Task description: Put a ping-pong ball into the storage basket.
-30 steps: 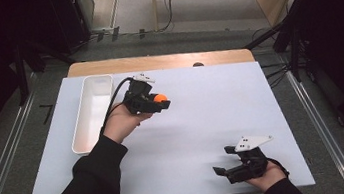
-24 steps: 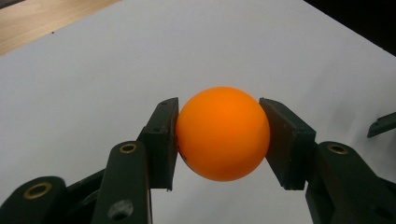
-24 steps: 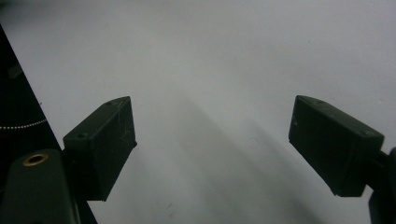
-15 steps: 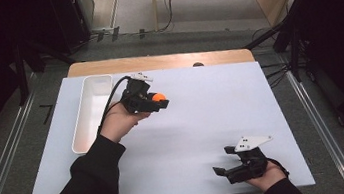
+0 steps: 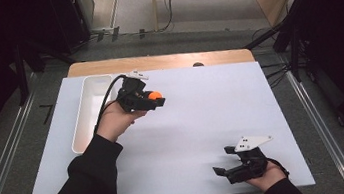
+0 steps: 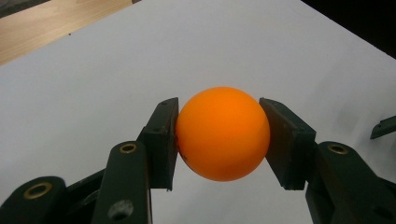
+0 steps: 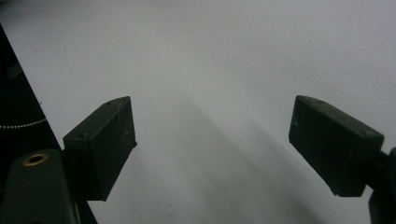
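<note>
I have the left gripper clamped on an orange ball; in the left gripper view both pads press against the ball's sides, one on each flank, and it sits squarely between them. The ball is clear of the white table, held above its far-left part, just to the right of the white tray.

The right gripper rests at the near-right of the table with its jaws well apart; in the right gripper view nothing lies between the pads, just bare white surface.

Status, as I judge it: the pick is done, since the ball is secured and lifted. The placing is not done. The tray beside the held ball looks empty from above, and I take it as the likely destination, though nothing in view confirms that. What is left is a short carry leftward over the tray's rim, a lowering, and a release. The right gripper has no evident part in this step.
</note>
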The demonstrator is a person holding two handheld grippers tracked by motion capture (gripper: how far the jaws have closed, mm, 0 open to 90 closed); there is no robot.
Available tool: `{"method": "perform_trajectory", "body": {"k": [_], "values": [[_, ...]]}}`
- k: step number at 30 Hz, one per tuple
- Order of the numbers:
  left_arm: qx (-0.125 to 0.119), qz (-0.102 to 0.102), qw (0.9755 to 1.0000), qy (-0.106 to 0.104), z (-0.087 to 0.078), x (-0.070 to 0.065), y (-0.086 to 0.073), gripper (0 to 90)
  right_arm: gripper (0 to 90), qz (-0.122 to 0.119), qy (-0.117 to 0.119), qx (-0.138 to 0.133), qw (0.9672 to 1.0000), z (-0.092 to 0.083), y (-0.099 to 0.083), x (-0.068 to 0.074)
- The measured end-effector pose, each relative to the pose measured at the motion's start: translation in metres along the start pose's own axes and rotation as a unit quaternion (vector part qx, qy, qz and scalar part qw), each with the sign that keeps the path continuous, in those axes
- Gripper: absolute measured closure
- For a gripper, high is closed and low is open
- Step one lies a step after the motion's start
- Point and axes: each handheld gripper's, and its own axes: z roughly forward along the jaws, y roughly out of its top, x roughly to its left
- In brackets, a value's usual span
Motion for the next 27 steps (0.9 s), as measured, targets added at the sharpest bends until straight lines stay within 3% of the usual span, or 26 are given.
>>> {"method": "perform_trajectory", "body": {"k": [27], "values": [[-0.011, -0.02, 0.9994, 0.025, -0.02, 0.017, -0.007, 50.2, 13.4, -0.01, 0.006, 0.004, 0.9999, 0.004, 0.006, 0.0]]}}
